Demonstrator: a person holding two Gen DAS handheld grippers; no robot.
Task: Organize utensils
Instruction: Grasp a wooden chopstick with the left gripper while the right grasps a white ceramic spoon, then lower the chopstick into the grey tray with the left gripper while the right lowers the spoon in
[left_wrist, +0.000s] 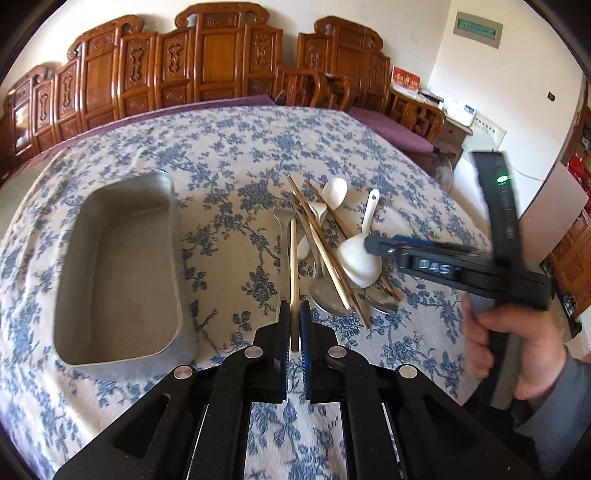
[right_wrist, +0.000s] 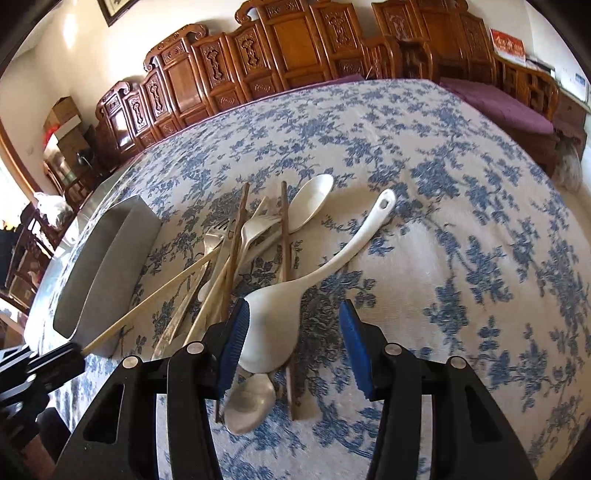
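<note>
On the blue-flowered tablecloth (left_wrist: 236, 155) the only writing that can be read is the raised "DAS" on the body of the right gripper (left_wrist: 373, 245), seen from the left wrist view; the red sign and the green plaque on the far wall are too blurred to read.

Going left to right in that view: a metal tray (left_wrist: 70, 266) lies at the left. Next, the left gripper (left_wrist: 294, 317) has its blue pads pressed narrowly against a pale chopstick (left_wrist: 293, 266), which runs forward between them. Just to the right lies the heap of utensils: dark chopsticks (left_wrist: 325, 254) crossing a metal spoon (left_wrist: 325, 295), a small white spoon (left_wrist: 334, 190) at the far end, and a large white rice spoon (left_wrist: 360, 258) whose bowl is touched by the right gripper's tip. A bare hand (left_wrist: 517, 350) grips that tool's handle at the far right.

From the right wrist view, the right gripper (right_wrist: 293, 332) stands wide, its blue pads (right_wrist: 354, 347) either side of the rice spoon's bowl (right_wrist: 273, 325); the left pad is at the bowl's edge, the right pad apart from it.
</note>
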